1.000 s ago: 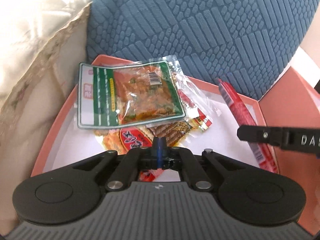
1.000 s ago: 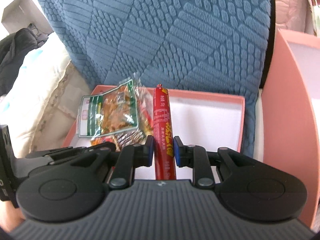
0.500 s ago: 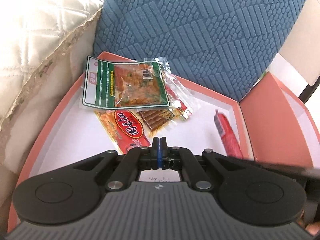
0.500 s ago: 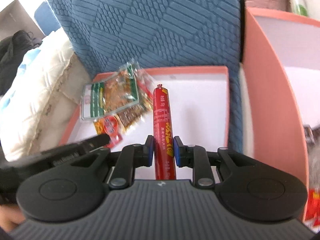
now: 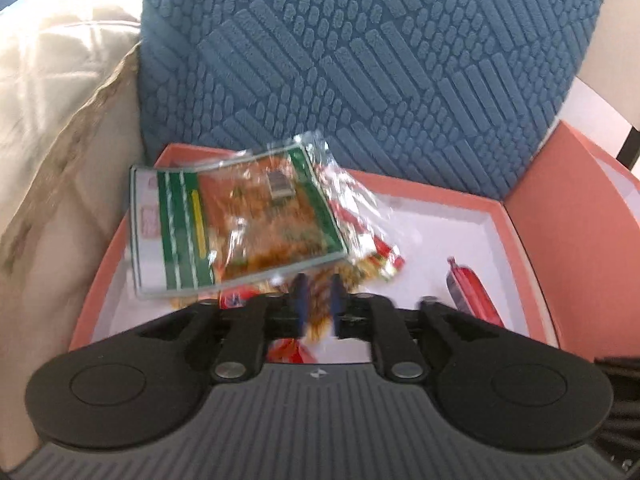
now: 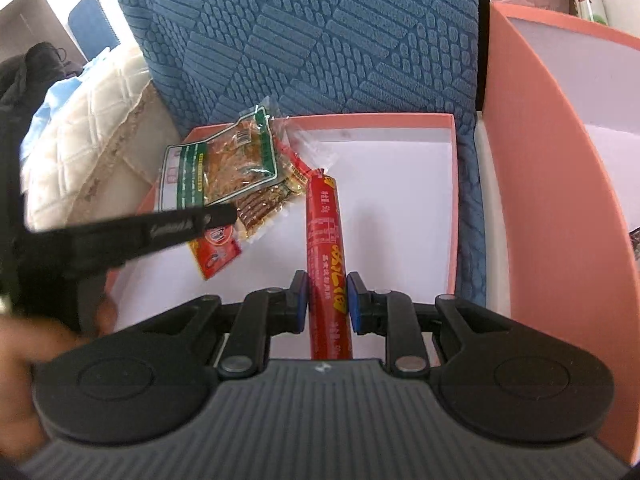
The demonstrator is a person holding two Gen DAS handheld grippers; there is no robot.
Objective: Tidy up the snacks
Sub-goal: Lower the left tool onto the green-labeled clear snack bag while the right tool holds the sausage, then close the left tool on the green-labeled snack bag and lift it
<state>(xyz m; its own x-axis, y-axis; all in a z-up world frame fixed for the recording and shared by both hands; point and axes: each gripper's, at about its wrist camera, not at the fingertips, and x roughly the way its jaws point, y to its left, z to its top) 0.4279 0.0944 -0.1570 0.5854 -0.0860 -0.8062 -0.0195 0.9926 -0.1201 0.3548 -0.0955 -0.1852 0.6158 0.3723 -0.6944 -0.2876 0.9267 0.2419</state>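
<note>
1. Right gripper [image 6: 328, 300] is clamped on the red sausage stick [image 6: 325, 240] near its lower end. The free end points out over the white floor of the pink box [image 6: 400, 200].
2. Sausage stick: slim, firm cylinder in glossy film. It likely weighs little and could slide along the pads. A hold nearer mid-length would probably swing less.
3. Left gripper [image 5: 318, 300]: jaws are opening, pads apart. The brown snack packet [image 5: 320, 304] shows between them; blur hides whether either pad touches it.
4. Green-bordered packet [image 5: 236, 232] lies on top of the pile at the box's left rear, partly over the brown packet and a red packet [image 6: 216, 254].
5. Packets: flat, soft, crinkly film, light, contents probably crushable. Judgement: take them by a sealed edge, not the filled middle.
6. The blue cushion [image 6: 320, 40] stands behind the box.
</note>
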